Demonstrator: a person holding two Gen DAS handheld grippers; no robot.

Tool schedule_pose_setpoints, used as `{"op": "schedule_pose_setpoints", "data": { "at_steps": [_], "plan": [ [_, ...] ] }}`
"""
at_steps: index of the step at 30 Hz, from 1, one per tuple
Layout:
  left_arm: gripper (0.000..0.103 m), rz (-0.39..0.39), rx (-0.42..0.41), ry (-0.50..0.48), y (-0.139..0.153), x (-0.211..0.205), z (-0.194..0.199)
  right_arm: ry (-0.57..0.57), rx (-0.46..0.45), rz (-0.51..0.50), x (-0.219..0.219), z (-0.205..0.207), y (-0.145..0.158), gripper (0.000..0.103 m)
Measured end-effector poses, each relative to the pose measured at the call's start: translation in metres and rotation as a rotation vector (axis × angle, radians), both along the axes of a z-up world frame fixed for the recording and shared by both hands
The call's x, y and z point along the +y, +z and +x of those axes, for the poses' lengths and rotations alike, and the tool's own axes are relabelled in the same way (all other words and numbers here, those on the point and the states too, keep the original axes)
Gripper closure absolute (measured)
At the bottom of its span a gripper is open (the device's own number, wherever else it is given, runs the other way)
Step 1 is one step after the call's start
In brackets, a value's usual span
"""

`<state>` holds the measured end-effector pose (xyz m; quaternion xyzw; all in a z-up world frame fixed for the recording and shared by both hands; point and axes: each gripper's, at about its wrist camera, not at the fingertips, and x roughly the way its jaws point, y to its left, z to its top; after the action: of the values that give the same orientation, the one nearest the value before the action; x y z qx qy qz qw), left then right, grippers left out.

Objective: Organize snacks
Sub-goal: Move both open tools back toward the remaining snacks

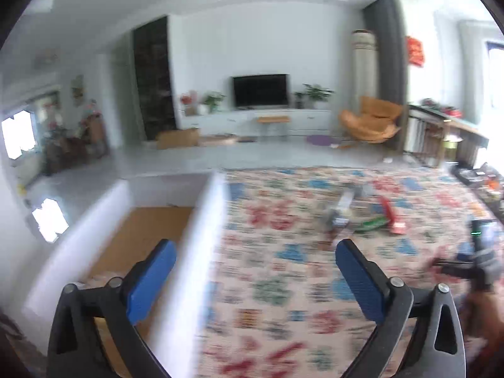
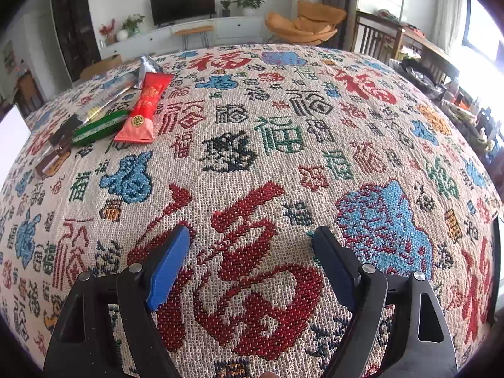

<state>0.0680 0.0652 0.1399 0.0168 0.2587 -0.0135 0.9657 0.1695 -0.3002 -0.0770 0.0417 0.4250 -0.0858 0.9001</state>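
Left view only: white box edge (image 1: 201,236). Right view, sharp: red packet (image 2: 145,110), green packet (image 2: 100,127) lying flat on coarse woven cloth (image 2: 283,157). Left gripper (image 1: 255,252), right gripper (image 2: 252,236) spread wide, empty.

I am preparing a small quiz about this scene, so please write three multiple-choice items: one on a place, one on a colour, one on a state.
1. In the right wrist view, where do the snacks lie on the patterned cloth?
A. upper left
B. lower right
C. between the fingers

2. What colour is the long packet nearest the centre of that view?
A. blue
B. red
C. yellow

3. How is the right gripper?
A. shut on a packet
B. open, holding nothing
C. shut on the cloth

Answers:
1 A: the packets sit together at the upper left, far from the gripper.
2 B: its wrapper is red, beside a green packet.
3 B: the fingers stand wide apart with only cloth showing between them.
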Motion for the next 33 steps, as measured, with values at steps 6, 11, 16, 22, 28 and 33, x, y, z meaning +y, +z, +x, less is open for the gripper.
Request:
{"op": "schedule_pose_setpoints", "data": {
  "at_steps": [6,11,16,22,28,33],
  "plan": [
    [0.002,-0.045,0.198,-0.139,-0.064,-0.07,0.032,0.0,0.0,0.001,0.0,0.0,0.0,0.019],
    [0.002,-0.014,0.307,-0.152,-0.116,-0.091,0.073,0.0,0.0,0.001,0.0,0.0,-0.001,0.019],
    [0.002,-0.001,0.389,-0.1,-0.16,-0.106,0.117,-0.001,-0.001,0.001,0.0,0.0,-0.001,0.019],
    [0.0,-0.032,0.42,-0.045,-0.183,-0.095,0.129,-0.001,-0.001,0.001,0.0,0.0,-0.001,0.019],
    [0.0,-0.016,0.419,-0.034,-0.185,-0.096,0.128,0.0,0.001,-0.002,0.0,0.001,-0.002,0.018],
    [0.0,-0.015,0.419,-0.033,-0.185,-0.096,0.127,0.0,0.002,-0.001,0.0,0.001,-0.002,0.018]
  ]
}}
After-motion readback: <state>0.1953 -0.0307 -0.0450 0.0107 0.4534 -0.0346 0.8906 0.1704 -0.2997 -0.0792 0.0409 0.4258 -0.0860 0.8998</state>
